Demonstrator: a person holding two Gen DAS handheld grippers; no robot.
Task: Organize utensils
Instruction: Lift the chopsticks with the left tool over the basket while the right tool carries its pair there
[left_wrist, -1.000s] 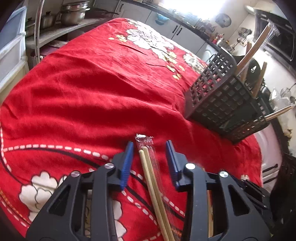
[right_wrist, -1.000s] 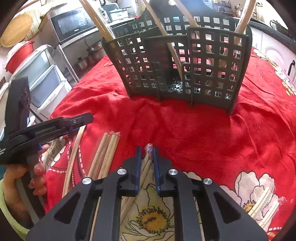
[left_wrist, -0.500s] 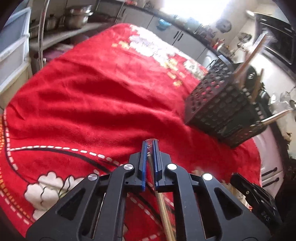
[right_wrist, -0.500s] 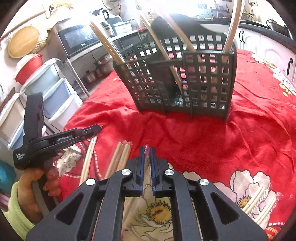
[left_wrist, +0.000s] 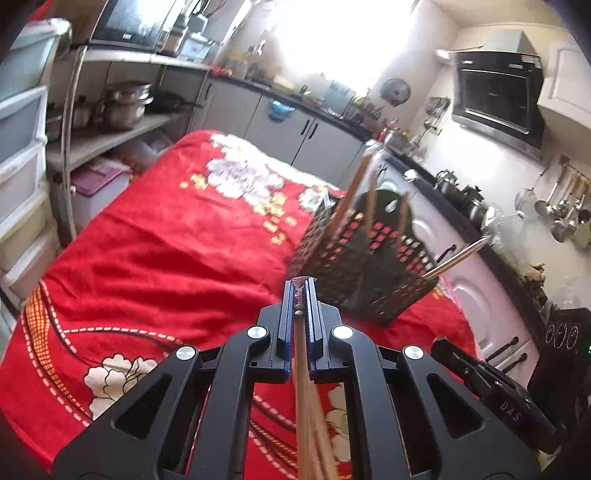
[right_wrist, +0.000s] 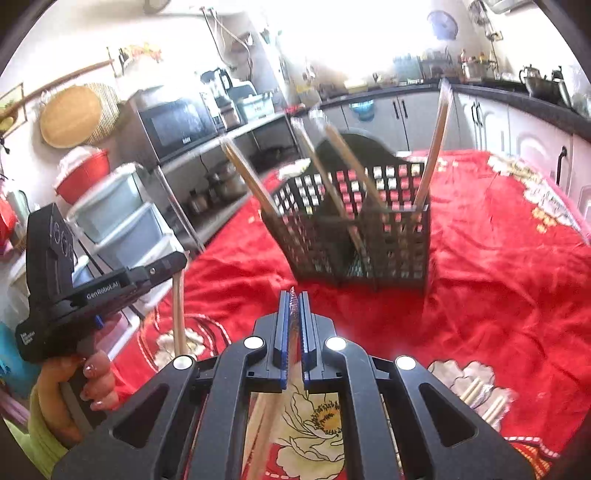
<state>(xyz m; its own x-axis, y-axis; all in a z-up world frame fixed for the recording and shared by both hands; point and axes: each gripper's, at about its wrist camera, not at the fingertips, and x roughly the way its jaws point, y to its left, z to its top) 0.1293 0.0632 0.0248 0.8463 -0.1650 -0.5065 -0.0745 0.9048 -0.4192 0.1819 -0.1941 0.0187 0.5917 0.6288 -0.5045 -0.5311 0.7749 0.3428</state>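
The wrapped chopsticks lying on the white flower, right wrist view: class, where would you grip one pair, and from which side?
Grip a wrapped pair near its upper end, coming from above with the jaws across its width. The pairs lie flat and slanted on the red cloth, close together, so only a narrow top pinch fits.

Two grippers: left (left_wrist: 300, 291) and right (right_wrist: 293, 302), each clamped on one wrapped chopstick pack (left_wrist: 306, 406) (right_wrist: 269, 417). One black caddy (right_wrist: 369, 229) on one red cloth (right_wrist: 498, 277), with four packs (right_wrist: 432, 155) standing in it. Two more packs (right_wrist: 480, 395) lie on the cloth at right; one hand (right_wrist: 92, 384) shows.
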